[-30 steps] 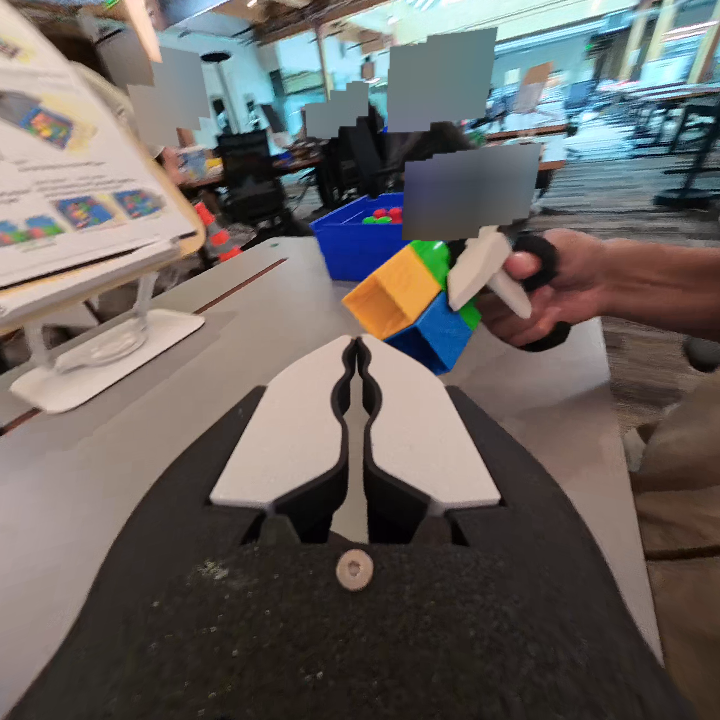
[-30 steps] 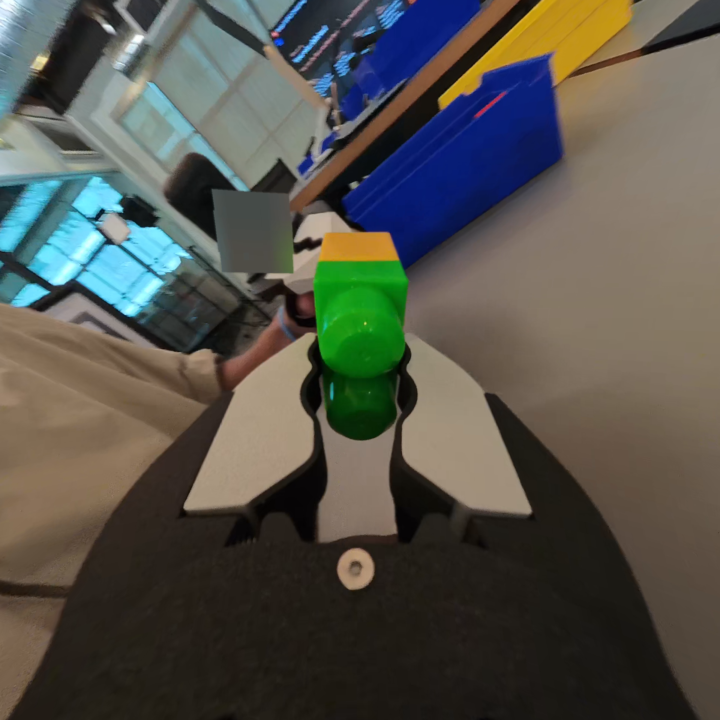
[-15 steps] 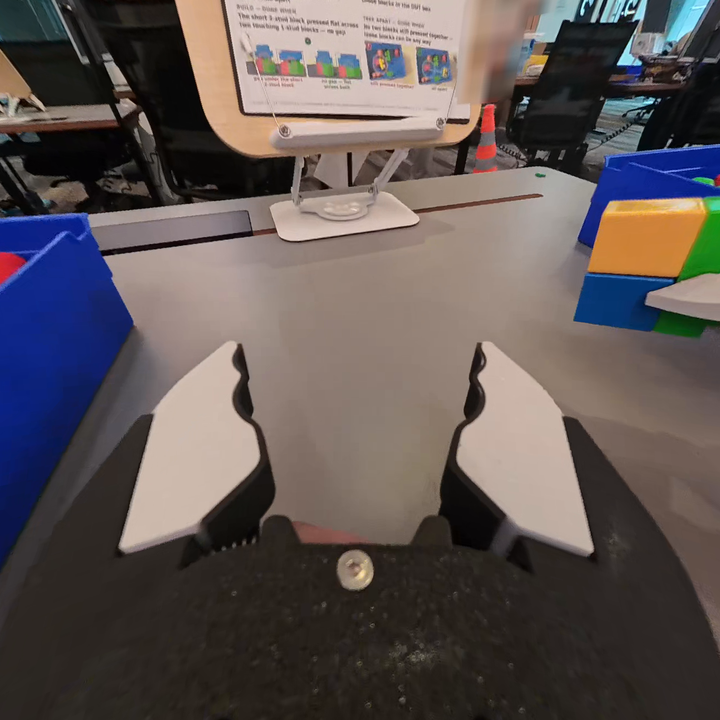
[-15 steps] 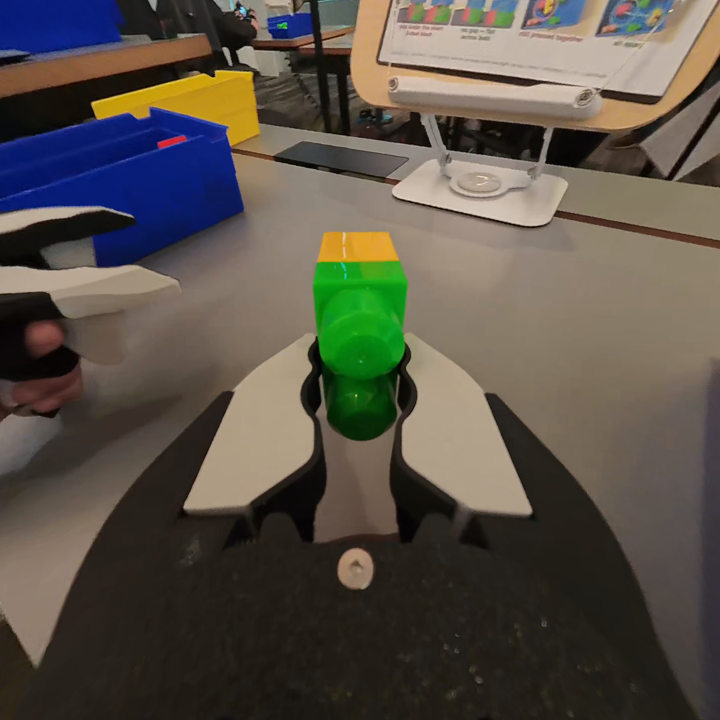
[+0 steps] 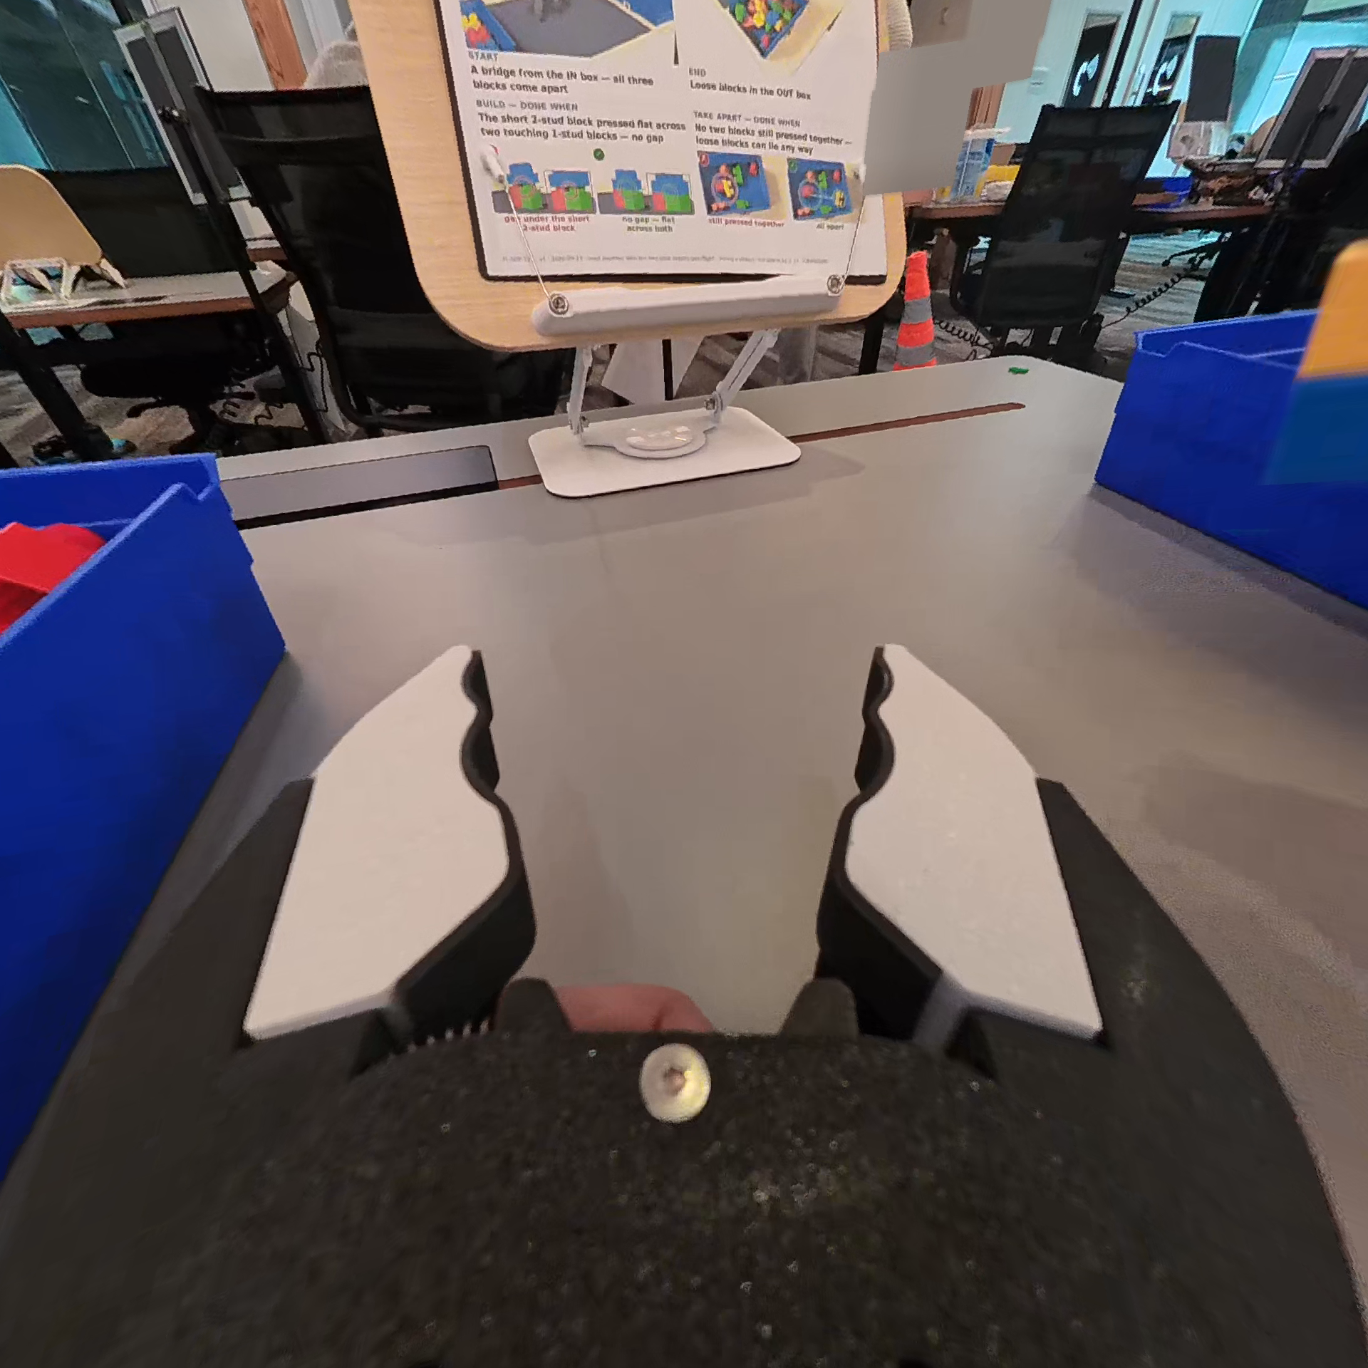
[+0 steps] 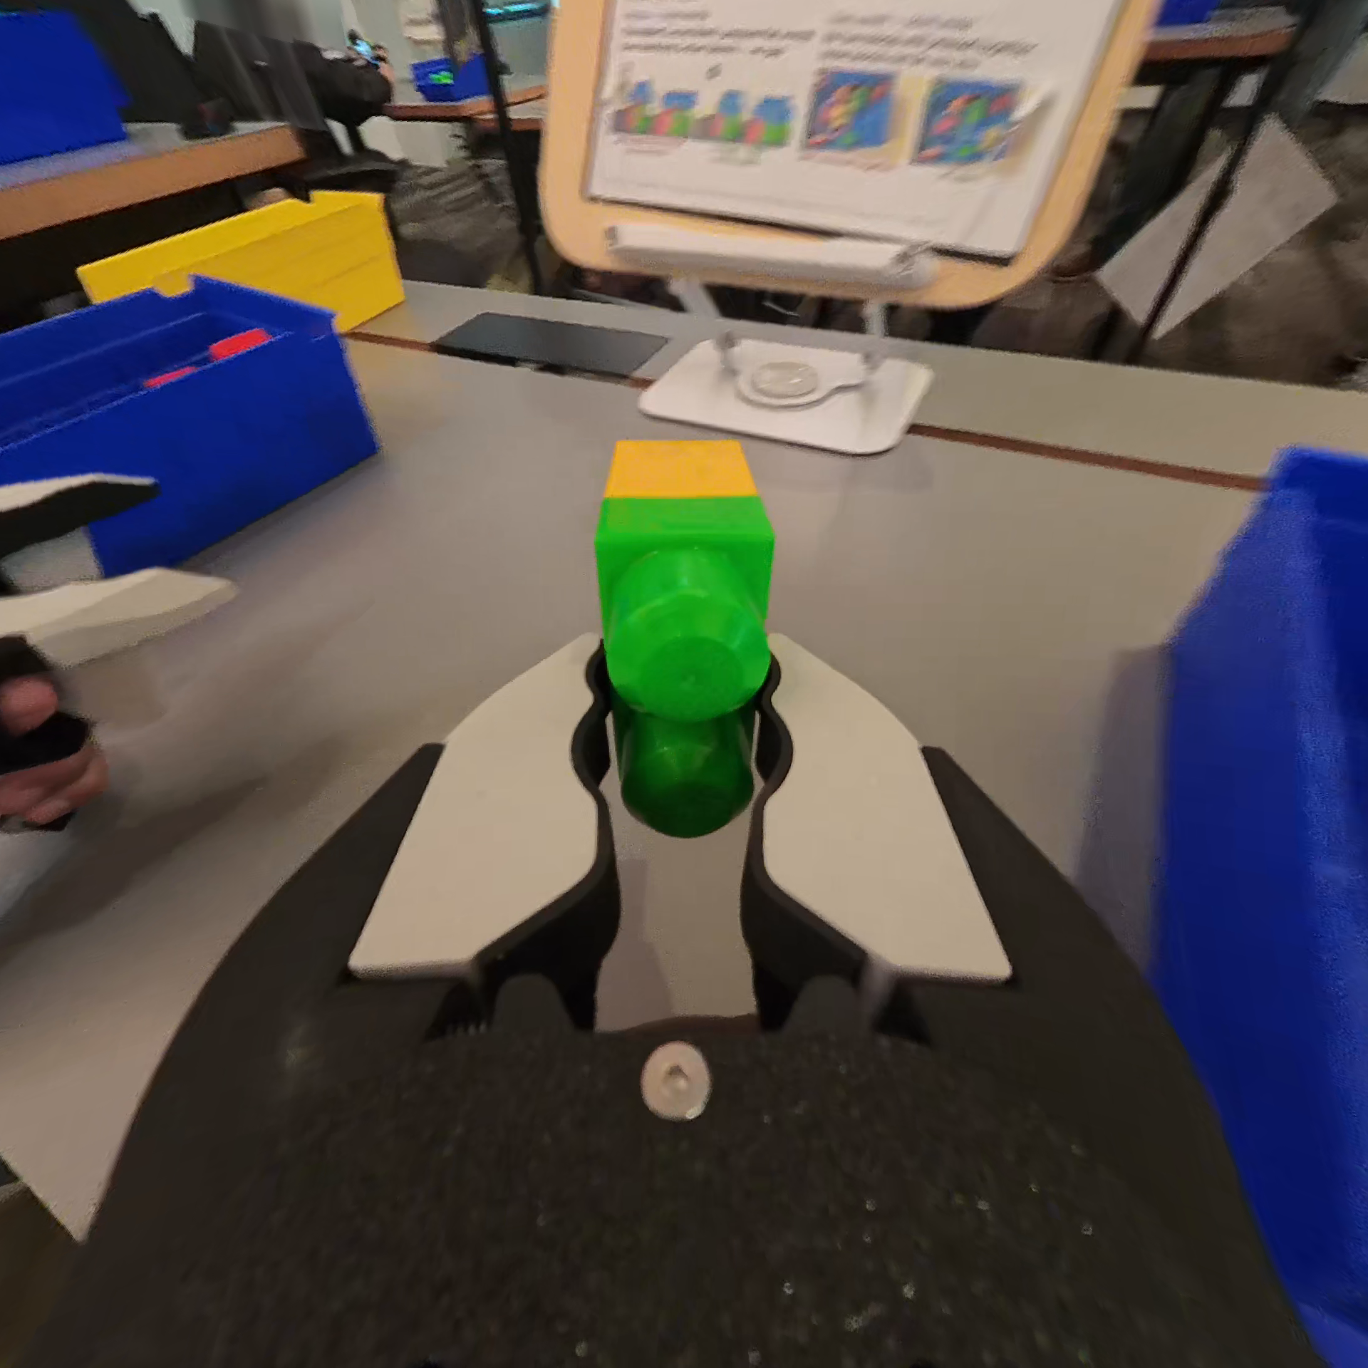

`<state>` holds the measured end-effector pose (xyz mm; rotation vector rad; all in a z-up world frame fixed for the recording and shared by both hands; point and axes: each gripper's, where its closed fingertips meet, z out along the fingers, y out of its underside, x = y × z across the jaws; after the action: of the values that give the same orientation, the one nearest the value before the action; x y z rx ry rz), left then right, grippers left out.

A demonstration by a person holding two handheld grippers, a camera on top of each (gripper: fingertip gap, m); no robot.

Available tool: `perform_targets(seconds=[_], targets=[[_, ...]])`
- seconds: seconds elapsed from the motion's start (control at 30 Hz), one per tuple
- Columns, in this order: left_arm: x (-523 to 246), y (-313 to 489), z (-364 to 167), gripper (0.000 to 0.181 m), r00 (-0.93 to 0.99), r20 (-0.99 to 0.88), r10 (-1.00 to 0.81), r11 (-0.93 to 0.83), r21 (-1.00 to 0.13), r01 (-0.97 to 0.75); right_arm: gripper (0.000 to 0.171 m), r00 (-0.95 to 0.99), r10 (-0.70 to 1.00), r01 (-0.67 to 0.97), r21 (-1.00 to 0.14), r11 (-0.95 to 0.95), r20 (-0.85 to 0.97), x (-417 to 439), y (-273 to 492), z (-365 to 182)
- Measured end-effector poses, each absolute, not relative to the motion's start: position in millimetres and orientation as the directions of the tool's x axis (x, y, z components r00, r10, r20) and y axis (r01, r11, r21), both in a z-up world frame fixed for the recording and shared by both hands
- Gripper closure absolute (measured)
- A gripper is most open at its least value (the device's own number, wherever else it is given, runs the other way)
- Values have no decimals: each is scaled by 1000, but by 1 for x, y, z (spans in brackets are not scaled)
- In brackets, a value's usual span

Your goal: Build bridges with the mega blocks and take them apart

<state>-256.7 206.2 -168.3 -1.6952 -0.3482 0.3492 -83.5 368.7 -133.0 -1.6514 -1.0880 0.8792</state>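
**Bridge held in the right gripper, off to the right of the empty left one**

The right gripper (image 6: 685,711) was clenched on the green block (image 6: 685,585) of the bridge, above the grey table (image 6: 962,592), with the orange block (image 6: 681,470) at the far end. The bridge's long axis ran near to far, studs pointing back toward the camera. The left gripper (image 5: 677,733) was spread wide and empty, facing the far document stand (image 5: 666,444); the bridge lay to its right, probably to be gripped next for pulling apart.
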Motion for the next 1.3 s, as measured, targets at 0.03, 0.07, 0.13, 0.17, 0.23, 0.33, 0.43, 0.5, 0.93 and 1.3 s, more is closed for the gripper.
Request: perform_targets(seconds=[0.03,0.07,0.13,0.17,0.23,0.33,0.43,0.5,0.93,1.3], targets=[[-257,206,-168,86,907,-41,420,-148,-989,24,135,376,924,255,-950,-180,-74,-72,388,-119],[-257,207,-168,87,908,-38,418,-147,-989,27,135,405,910,259,-943,-207,-88,-59,411,-106],[-256,209,-172,88,915,-5,403,-148,-987,59,135,471,877,329,-905,-272,-92,-32,463,-91],[-255,209,-173,89,918,10,396,-149,-986,75,135,510,856,362,-880,-308,-90,-20,492,-88],[-252,210,-175,90,922,31,385,-146,-985,94,134,578,810,445,-793,-416,-100,-3,545,-100],[-245,211,-172,91,931,36,363,-141,-986,93,134,636,761,534,-639,-554,-128,1,594,-133],[-237,213,-171,92,939,21,343,-151,-986,77,134,655,752,644,-465,-607,-75,-7,608,-171],[-232,214,-172,92,943,20,332,-156,-985,76,134,655,754,691,-373,-619,-38,-16,610,-189],[-222,210,-167,95,955,33,294,-150,-985,80,134,716,697,698,-63,-713,40,-25,614,-244],[-221,214,-171,96,959,42,282,-156,-984,89,104,721,690,677,-146,-721,-63,-36,617,-230]])
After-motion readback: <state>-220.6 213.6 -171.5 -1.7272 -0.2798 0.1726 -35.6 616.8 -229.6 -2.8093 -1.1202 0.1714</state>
